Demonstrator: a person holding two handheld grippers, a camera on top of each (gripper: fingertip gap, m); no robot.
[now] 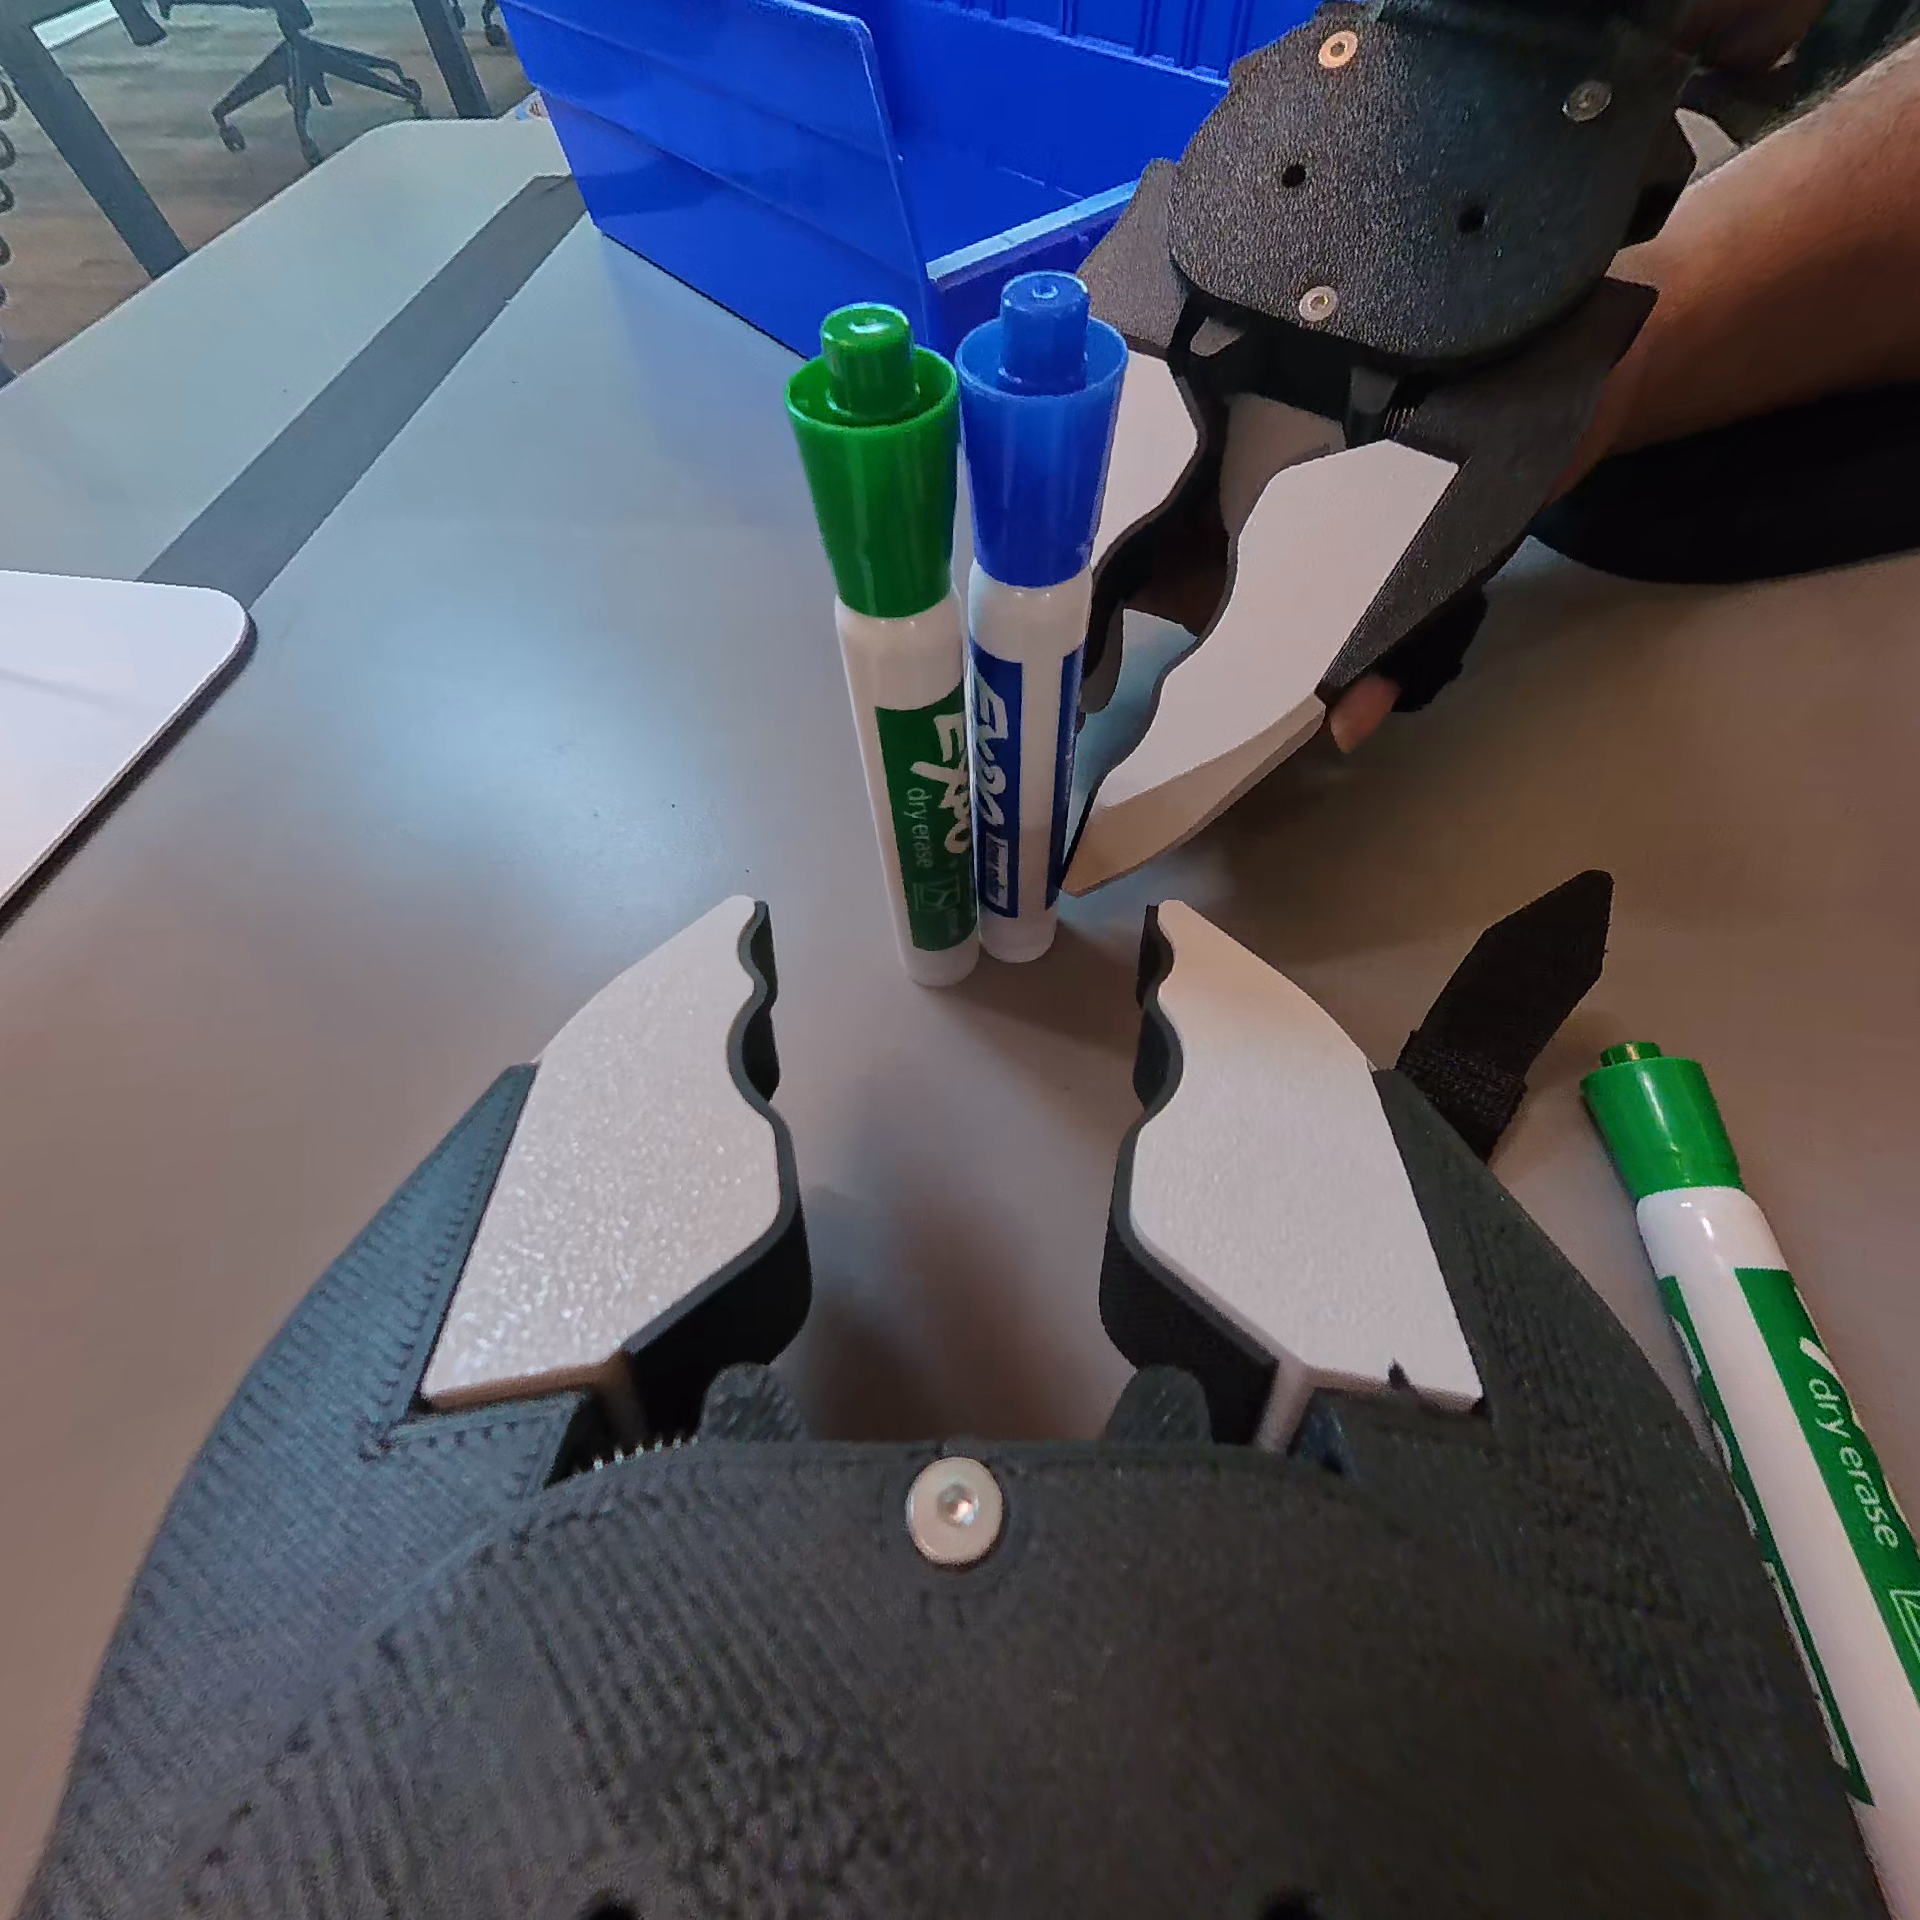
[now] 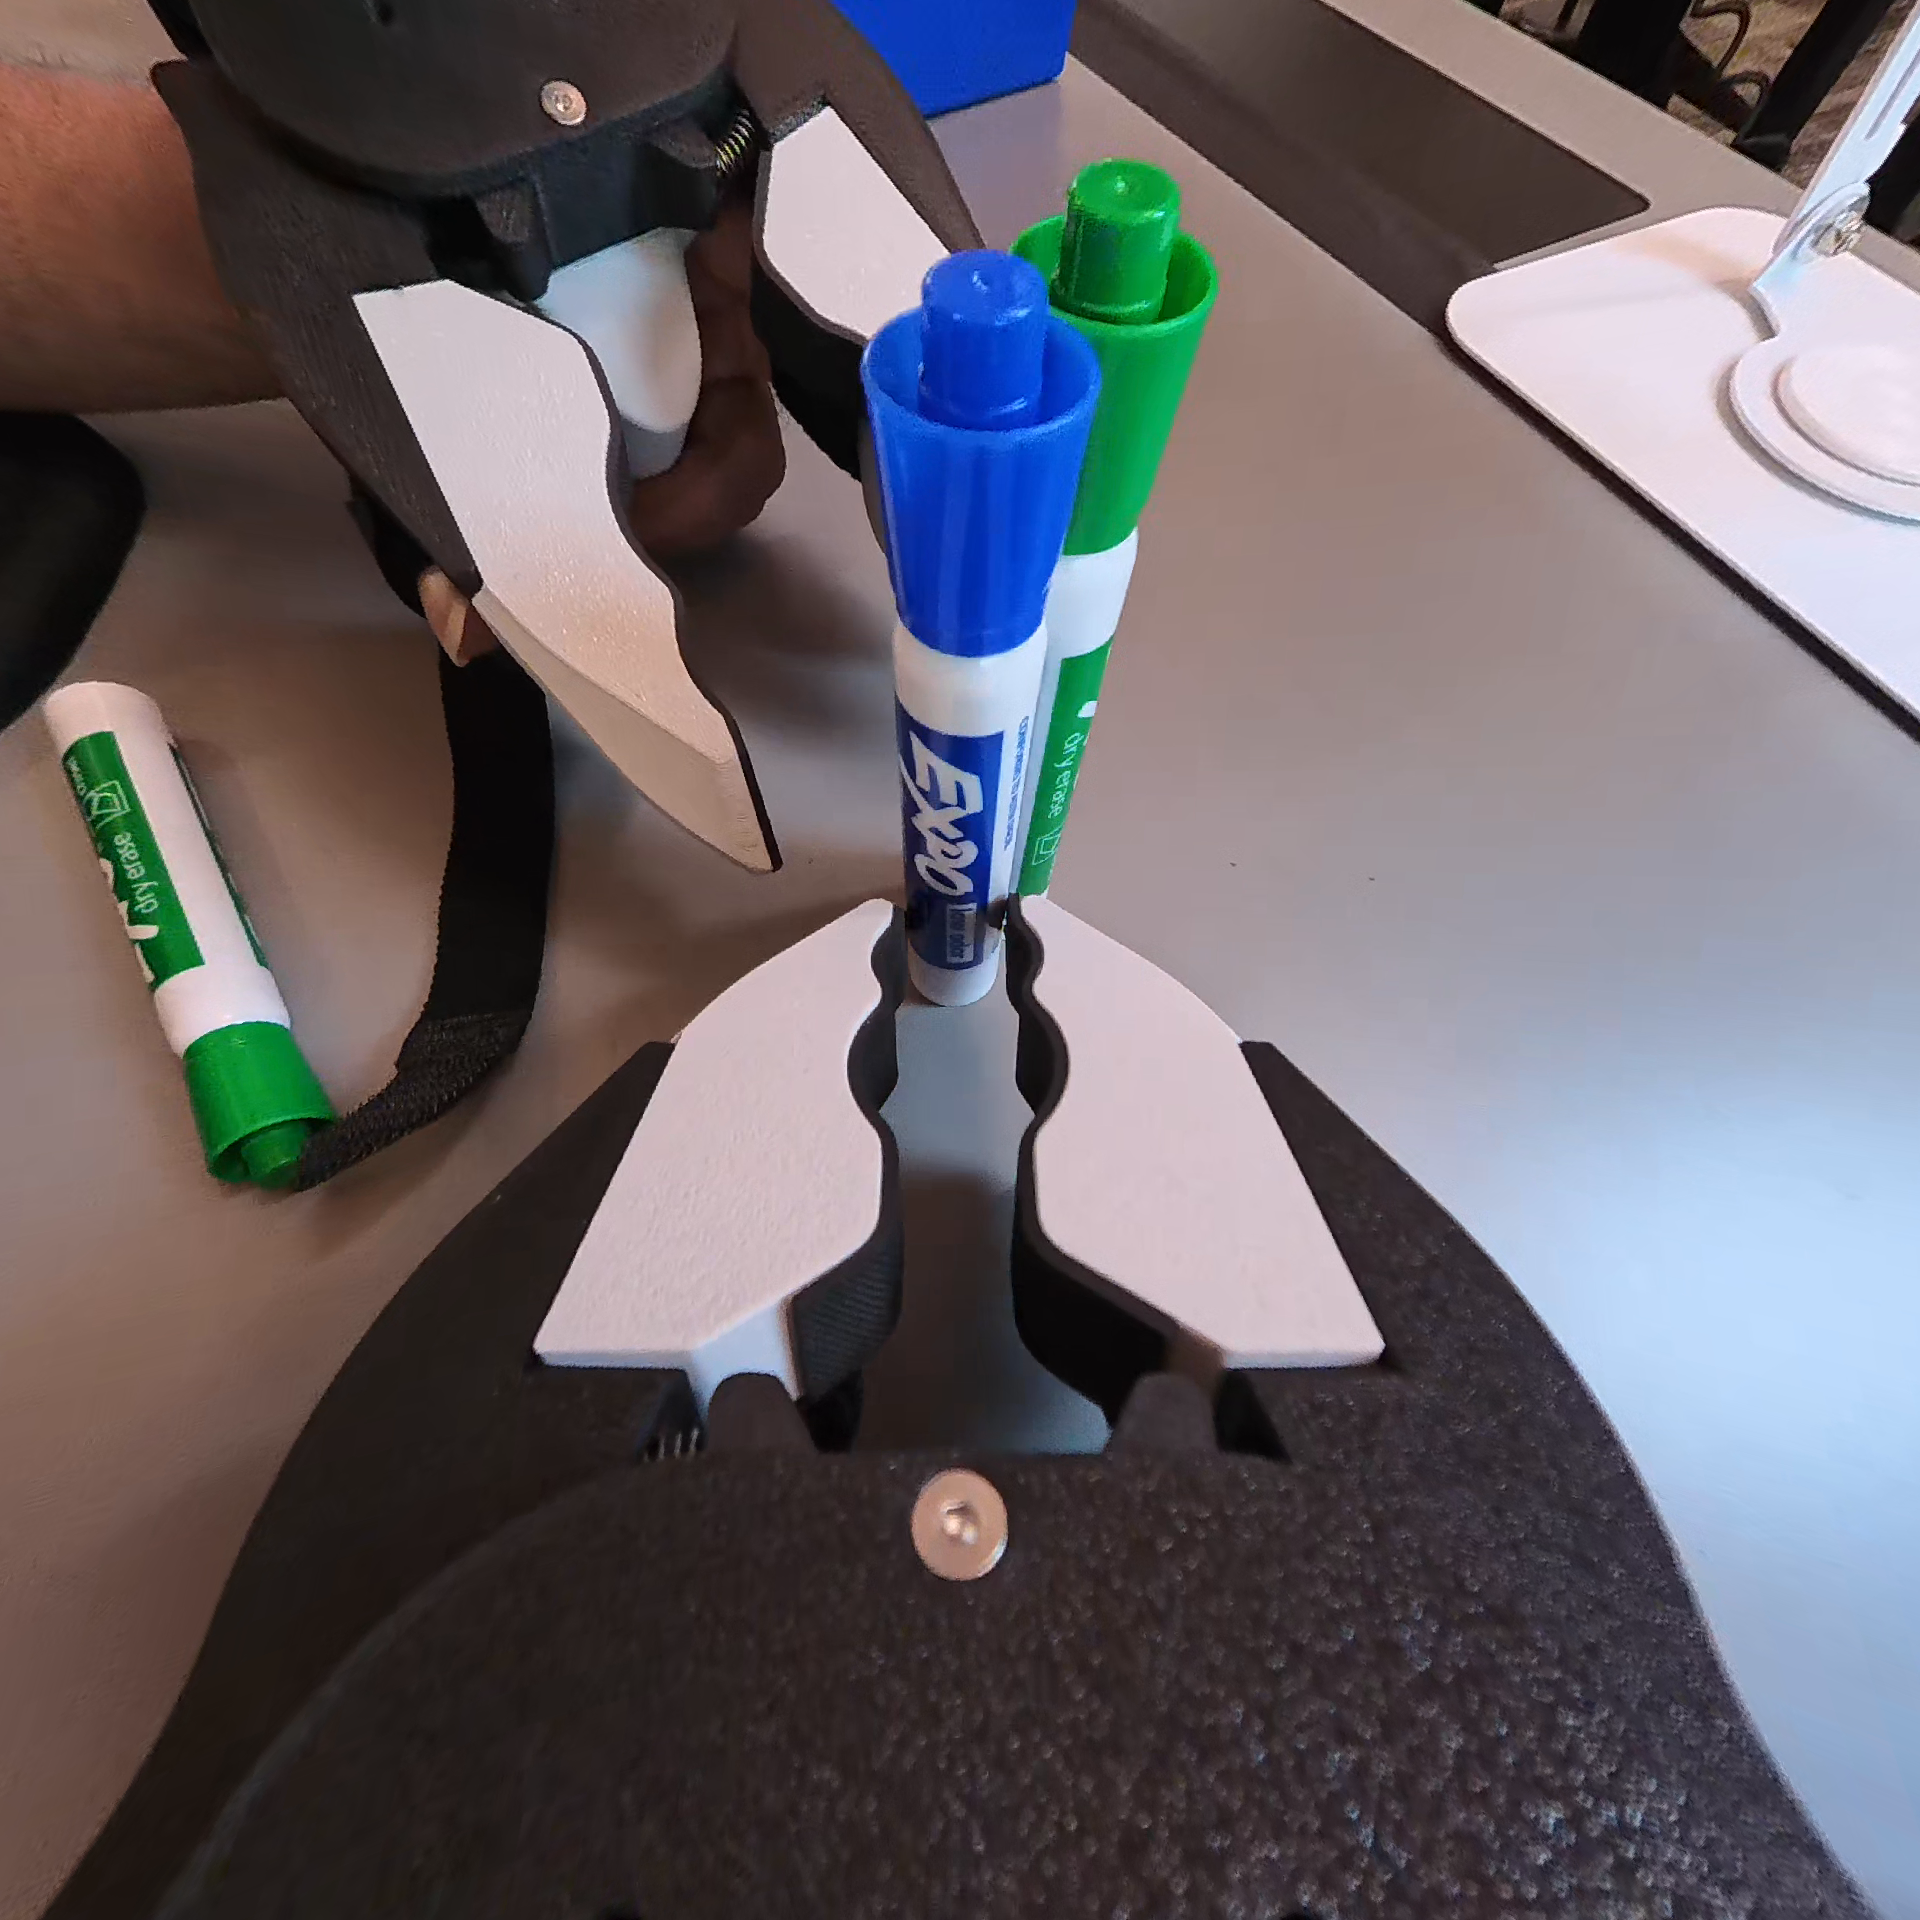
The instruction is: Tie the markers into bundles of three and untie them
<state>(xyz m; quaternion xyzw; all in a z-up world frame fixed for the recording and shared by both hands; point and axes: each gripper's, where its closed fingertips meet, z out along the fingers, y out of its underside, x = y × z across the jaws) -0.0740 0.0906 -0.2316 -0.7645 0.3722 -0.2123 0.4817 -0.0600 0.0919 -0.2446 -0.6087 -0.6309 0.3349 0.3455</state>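
Right gripper (image 2: 951, 914) pinching upright blue marker (image 2: 971, 644), green marker (image 2: 1117, 436) touching behind, left gripper (image 1: 956, 914) spread wide, spare green marker (image 1: 1766, 1403) and black strap (image 2: 488, 862) on desk (image 1: 468, 727), blue bin (image 1: 831, 135) beyond.

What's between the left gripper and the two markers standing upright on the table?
Nothing visible. The left gripper is open, facing the upright green marker and blue marker across bare table. The right gripper pinches the blue marker's base from the side, outside that path. The lying green marker and black strap sit off to the side.
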